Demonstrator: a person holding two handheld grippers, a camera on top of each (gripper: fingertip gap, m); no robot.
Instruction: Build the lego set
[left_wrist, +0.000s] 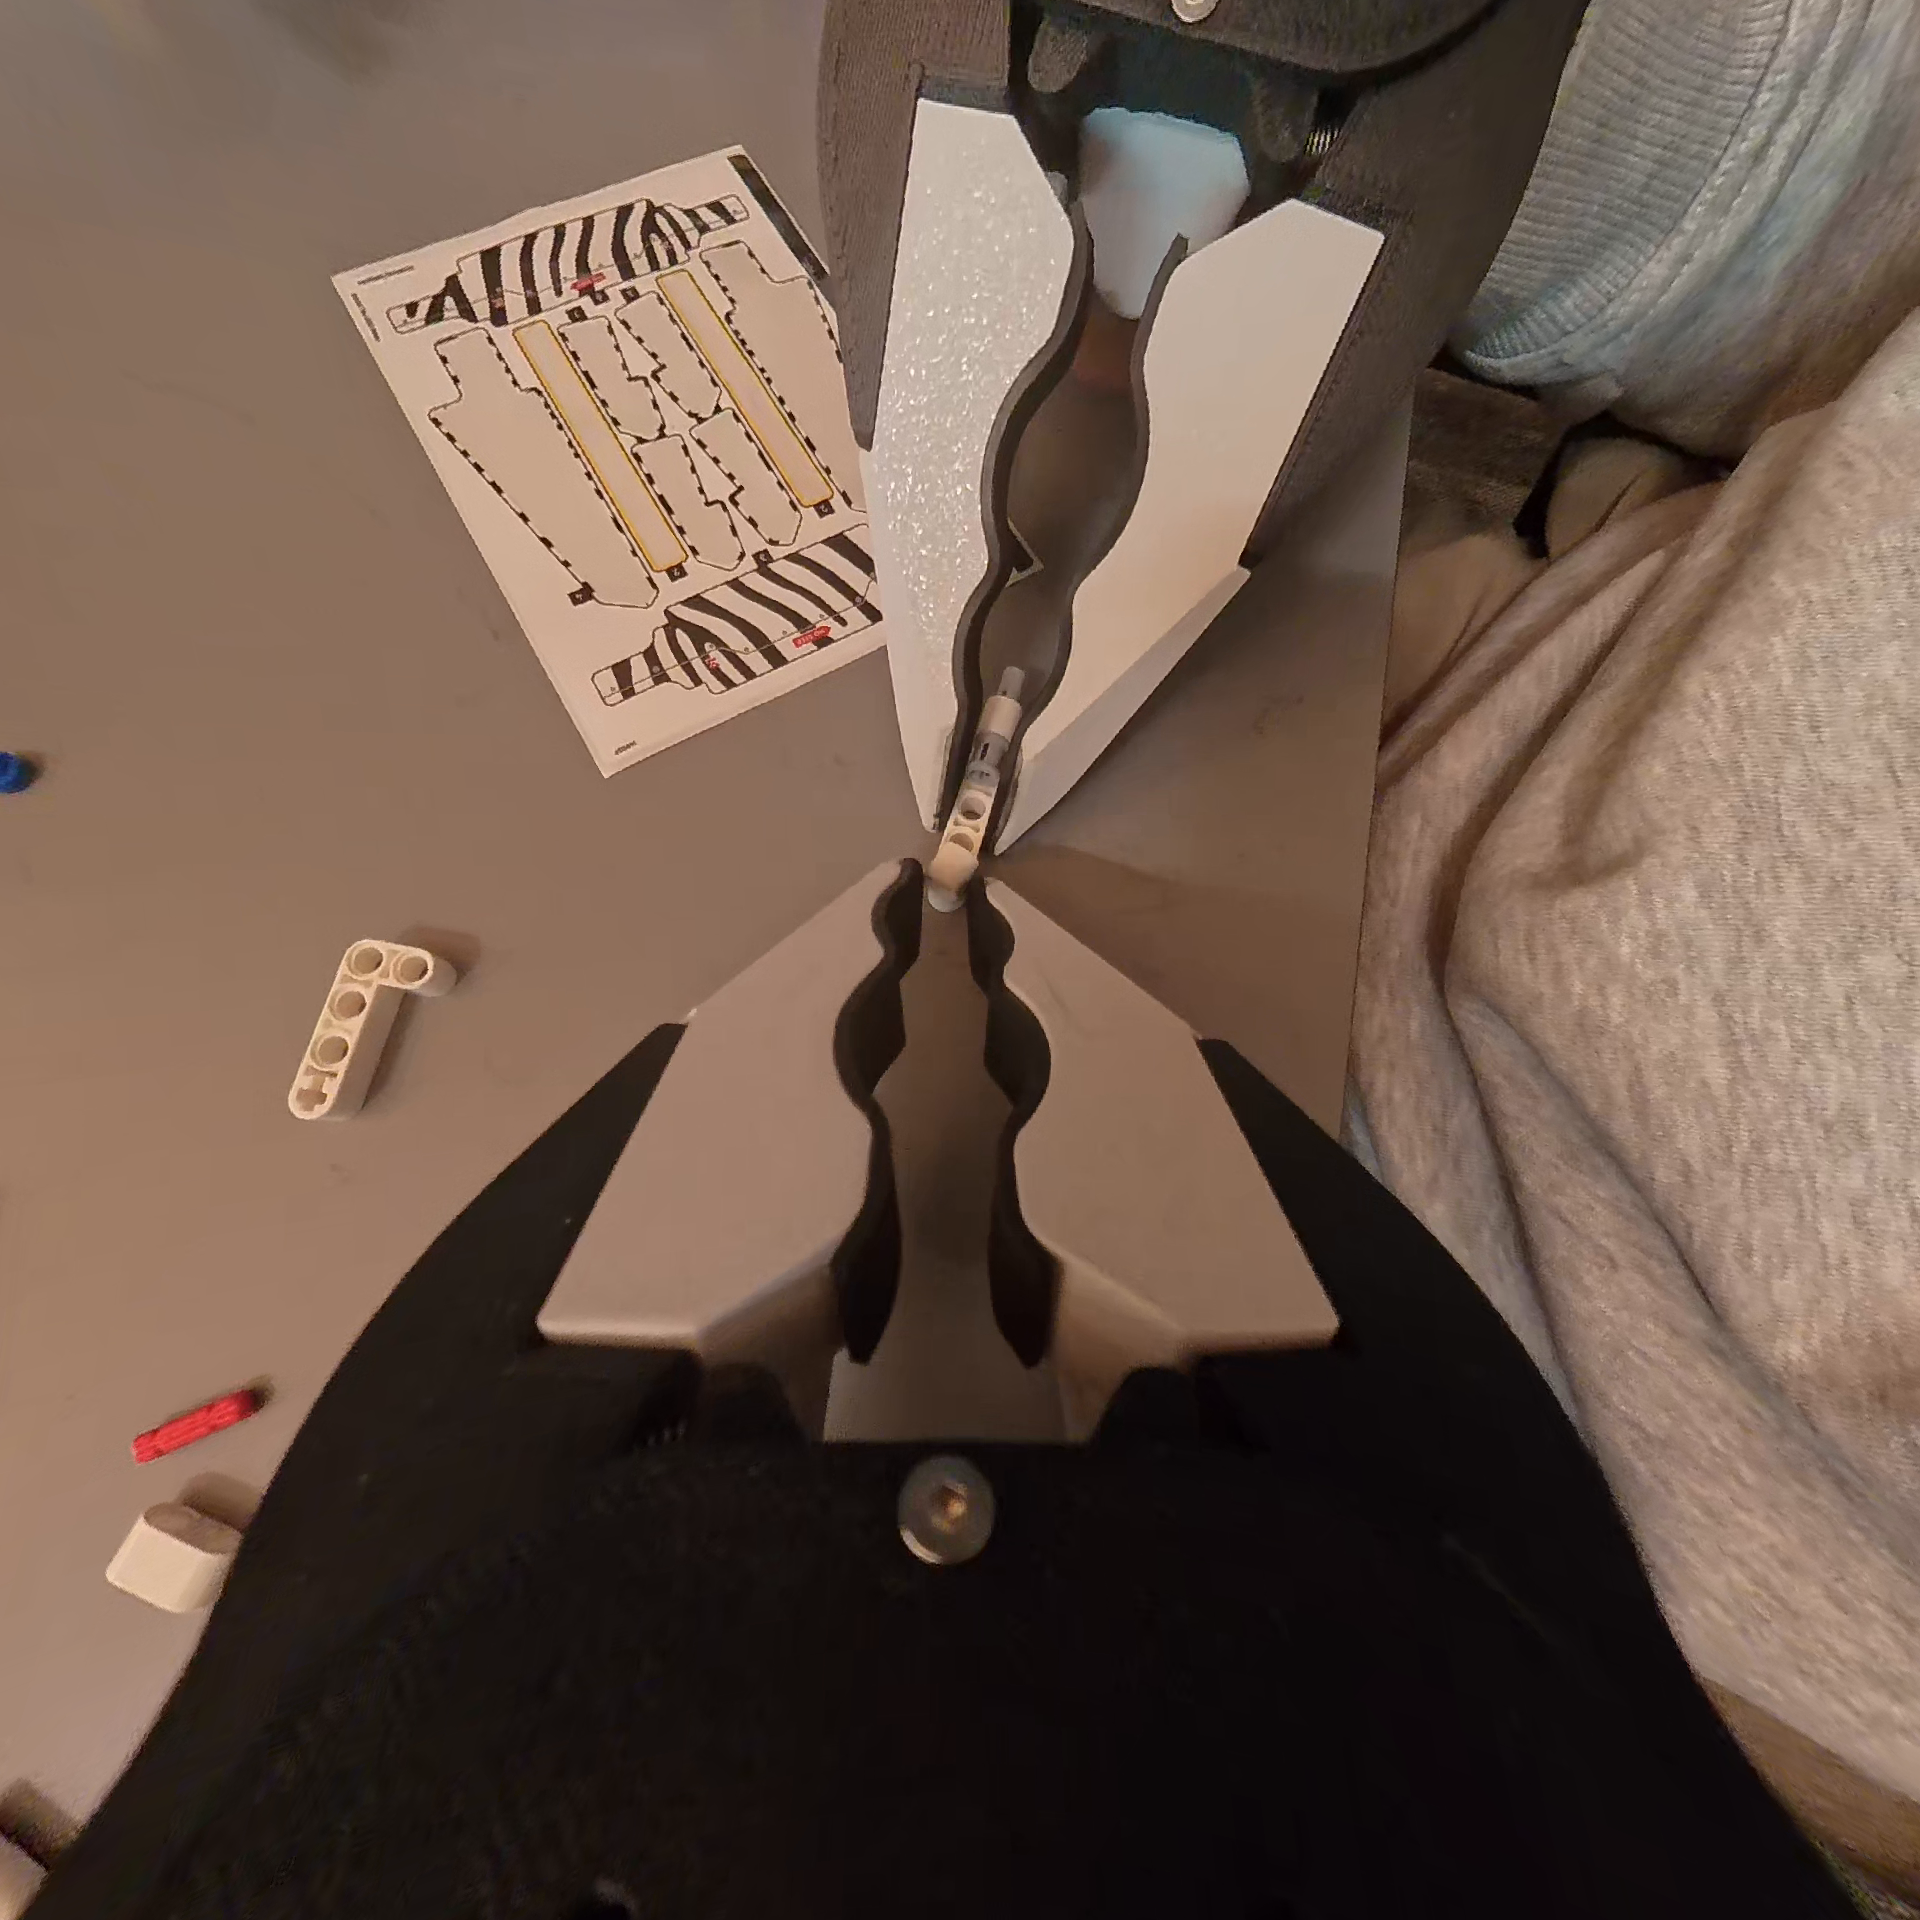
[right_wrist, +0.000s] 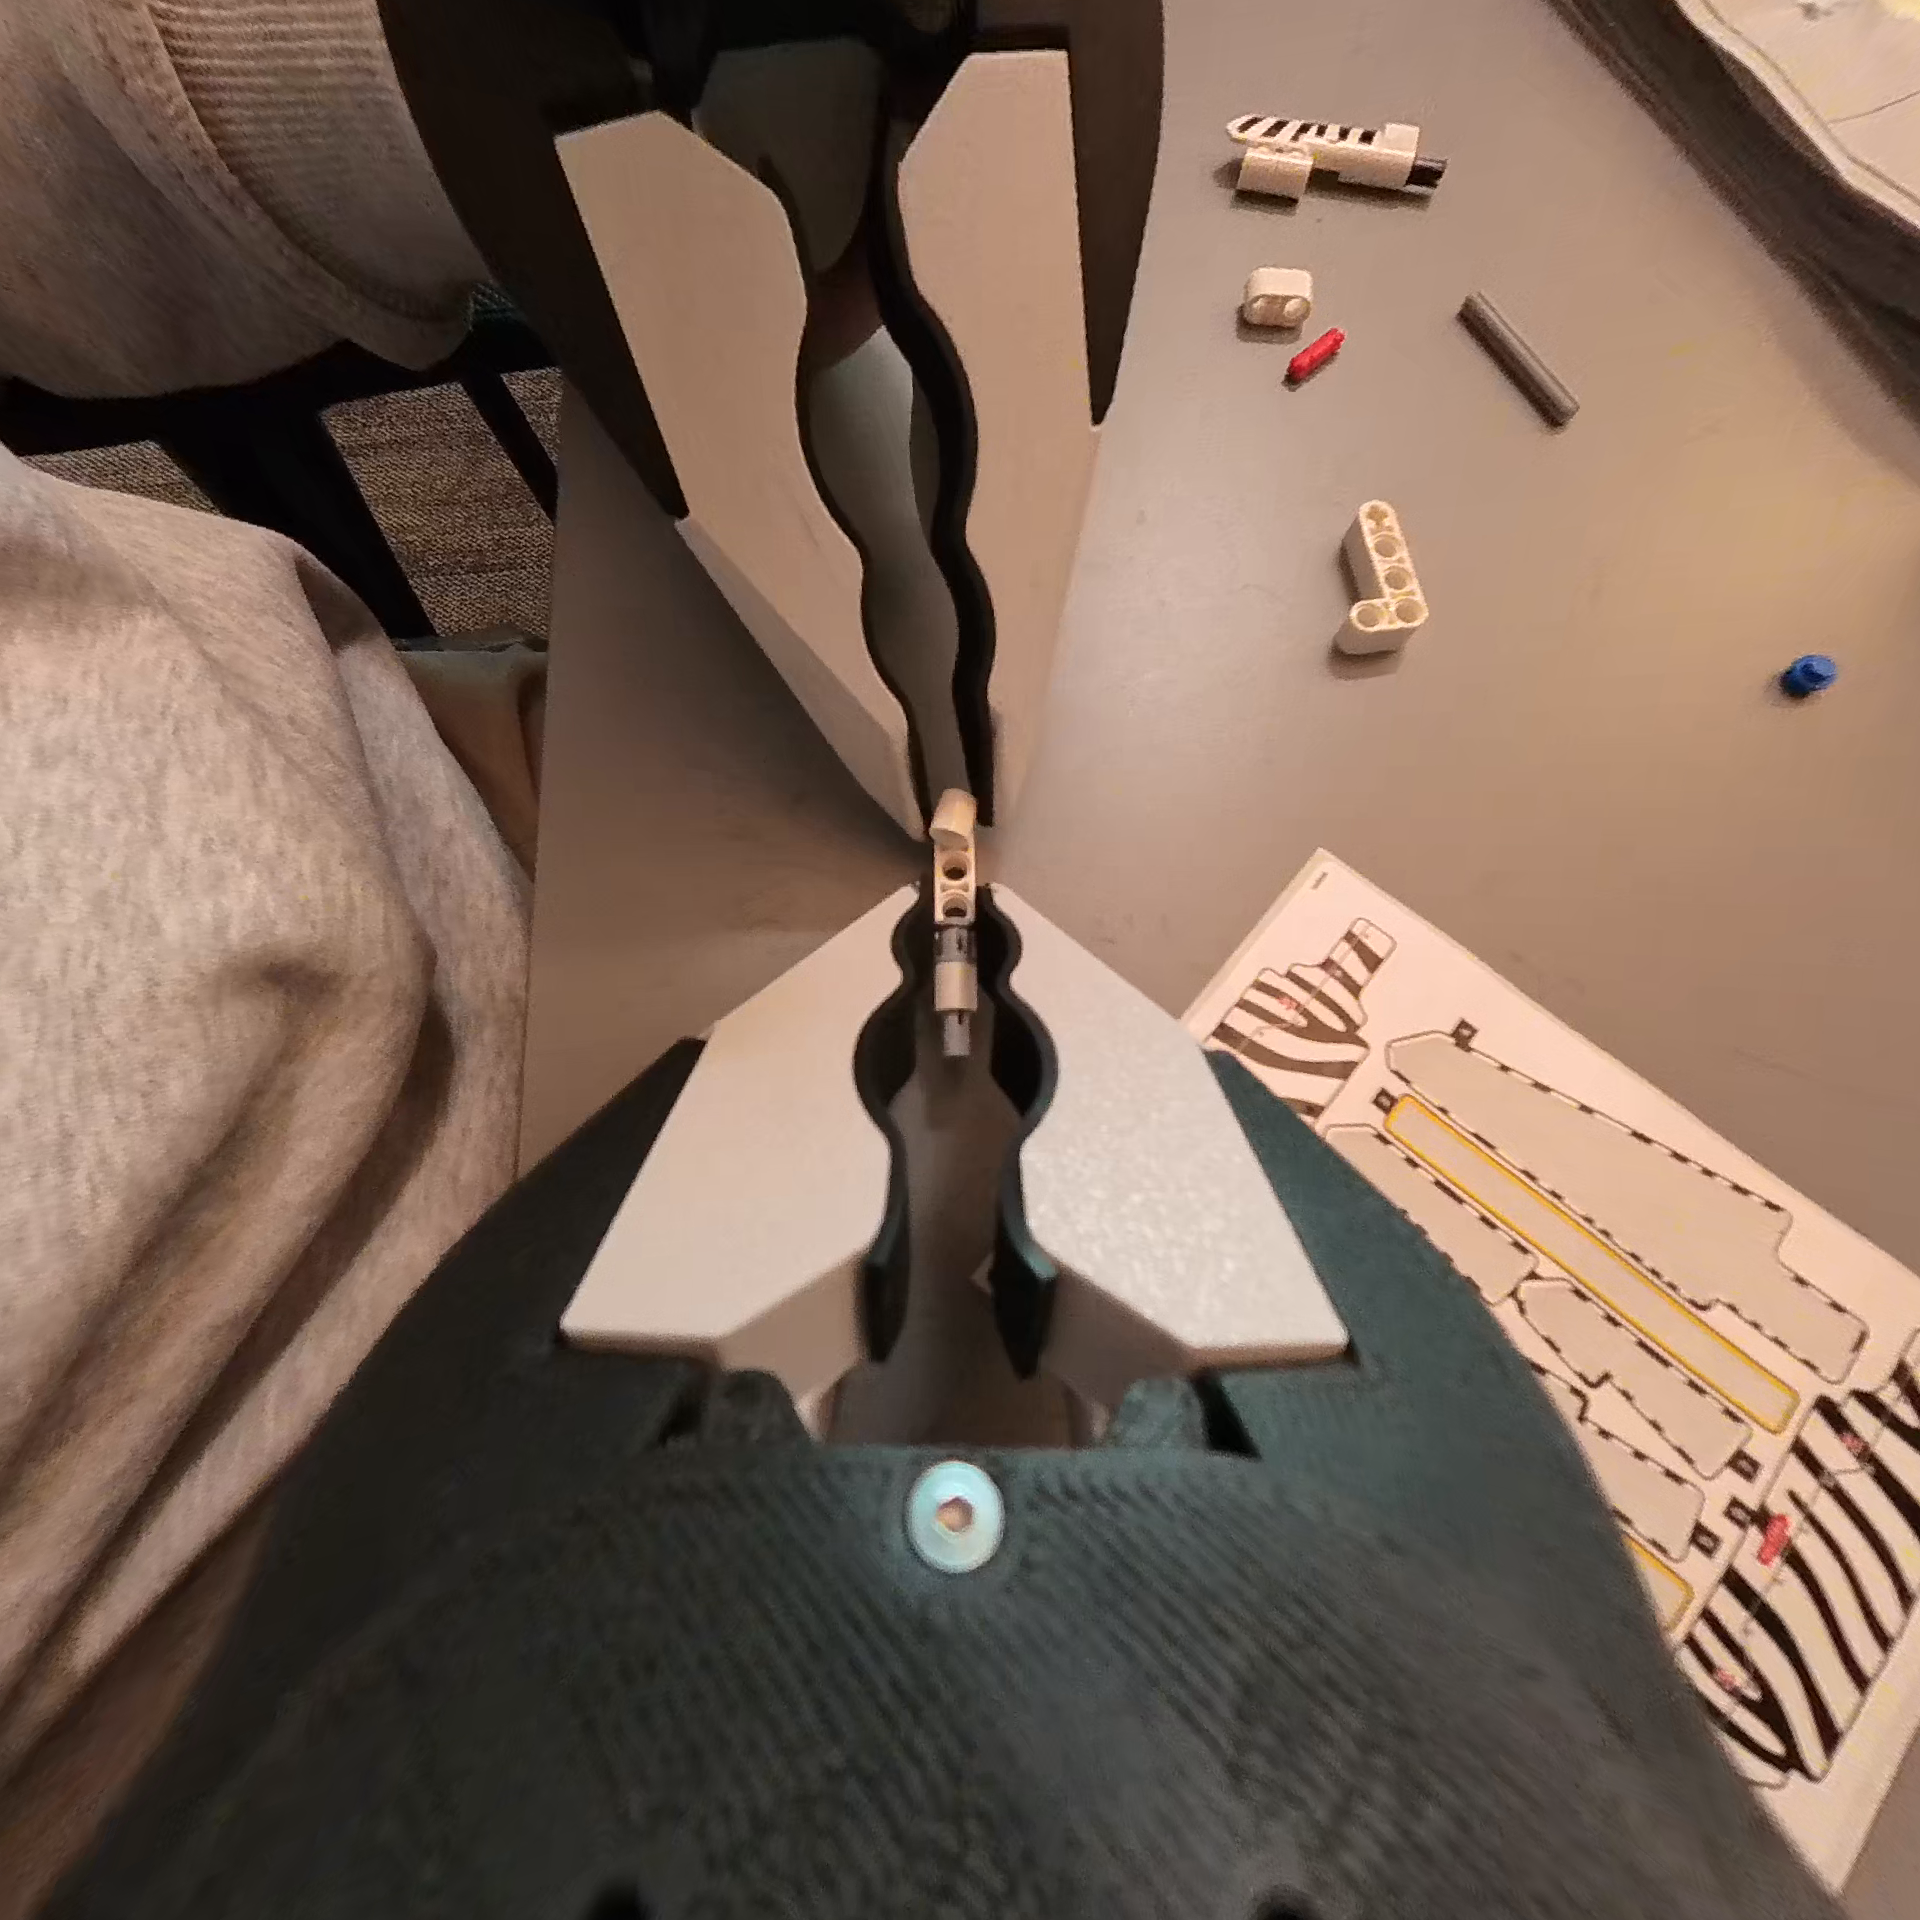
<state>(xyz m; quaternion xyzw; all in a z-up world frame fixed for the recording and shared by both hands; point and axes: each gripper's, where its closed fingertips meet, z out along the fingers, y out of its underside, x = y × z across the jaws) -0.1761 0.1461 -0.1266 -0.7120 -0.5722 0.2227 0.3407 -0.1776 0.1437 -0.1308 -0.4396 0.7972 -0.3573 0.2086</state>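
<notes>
My two grippers meet tip to tip above the grey table's edge. My right gripper (right_wrist: 954, 906) is shut on a short white holed beam (right_wrist: 954, 883), and a grey pin (right_wrist: 954, 987) sticks out of the beam back between its fingers. My left gripper (left_wrist: 945, 881) is shut on a small white piece (left_wrist: 948, 885) at the beam's other end. The piece touches the beam; I cannot tell whether they are joined. The left wrist view shows the right gripper (left_wrist: 975, 821) coming from above with the beam (left_wrist: 968, 816) and pin (left_wrist: 992, 727). The right wrist view shows the left gripper (right_wrist: 956, 816) holding the white piece (right_wrist: 954, 829).
On the table (left_wrist: 208, 312) lie a sticker sheet with zebra stripes (left_wrist: 623, 447) (right_wrist: 1558, 1299), a white L-shaped beam (left_wrist: 353, 1029) (right_wrist: 1387, 582), a red pin (left_wrist: 197, 1429) (right_wrist: 1314, 353), a blue piece (right_wrist: 1808, 675), a small white beam (right_wrist: 1276, 296), a dark grey axle (right_wrist: 1517, 358) and a striped sub-assembly (right_wrist: 1330, 151). A person's grey clothing (left_wrist: 1662, 935) lies beside the table edge. The grippers are tip to tip, or close to it. It is some 15 centimetres from my left tips to the dark grey axle (right_wrist: 1517, 358).
</notes>
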